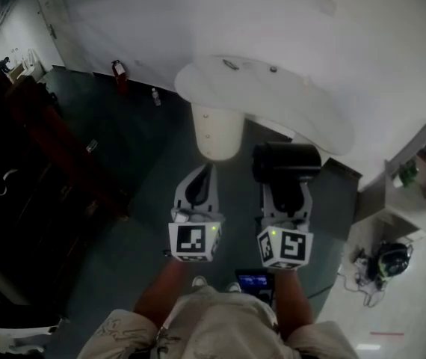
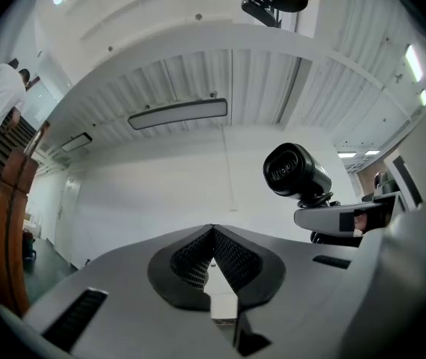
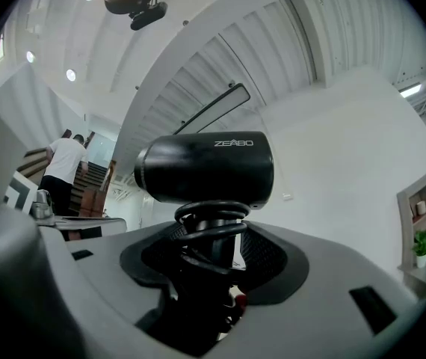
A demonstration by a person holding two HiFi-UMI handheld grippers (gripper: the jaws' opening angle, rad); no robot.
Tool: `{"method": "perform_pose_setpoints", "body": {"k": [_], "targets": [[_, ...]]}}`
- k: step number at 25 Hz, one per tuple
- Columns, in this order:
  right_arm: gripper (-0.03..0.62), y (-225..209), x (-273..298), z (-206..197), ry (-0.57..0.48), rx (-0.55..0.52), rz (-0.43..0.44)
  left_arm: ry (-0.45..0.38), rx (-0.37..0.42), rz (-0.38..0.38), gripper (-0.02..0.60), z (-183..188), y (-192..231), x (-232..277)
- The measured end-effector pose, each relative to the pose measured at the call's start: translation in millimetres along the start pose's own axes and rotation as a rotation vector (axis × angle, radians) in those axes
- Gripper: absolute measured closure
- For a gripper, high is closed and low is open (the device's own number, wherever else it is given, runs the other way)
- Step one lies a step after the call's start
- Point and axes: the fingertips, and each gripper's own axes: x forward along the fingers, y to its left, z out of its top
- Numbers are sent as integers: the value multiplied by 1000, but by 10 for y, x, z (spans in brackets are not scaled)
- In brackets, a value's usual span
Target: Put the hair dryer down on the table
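Hair dryer (image 3: pixel 205 167), clamped between right gripper (image 3: pixel 213 239) fingers (image 3: pixel 267 254)

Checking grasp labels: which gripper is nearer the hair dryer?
Right. The right gripper is shut on the handle of the hair dryer, with the barrel above its jaws. The left gripper is shut and empty, off to the dryer's left, not touching it.

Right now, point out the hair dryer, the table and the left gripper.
hair dryer (image 3: pixel 205 167): right gripper view, side of the barrel.
table (image 1: pixel 273 102): head view, bare white top.
left gripper (image 2: pixel 213 234): left gripper view, where the shut jaws meet.
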Motion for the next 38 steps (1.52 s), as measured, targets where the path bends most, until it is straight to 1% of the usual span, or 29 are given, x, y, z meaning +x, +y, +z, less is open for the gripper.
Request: {"method": "perform_pose_setpoints", "body": {"k": [4,10,19,23,26,30,36,38], "targets": [[349,-90,-61,-14,0,13,8,4,19,1,586,-35,-115,-6],[349,-326,-183,-24,4,17,6,21,-9,13,586,-81,-375,-18],[349,-676,-377,-89,23,13,-4,35,-21,16,586,-179,-733,5],[349,-810,-362,-117,28,27,-18,28,-9,7,586,-206,-808,69],[349,-823,-309,-157,33,30,-20,39,-23,7,586,-238,-779,126],[349,-807,-144,-251,46,23,-20,40,-17,5,586,-320,-662,272],[349,-638,311,-344,50,17,-12,32,-23,17,586,-391,-311,558],[349,-555,494,-380,55,13,0,30,-13,23,586,-431,-163,676]]}}
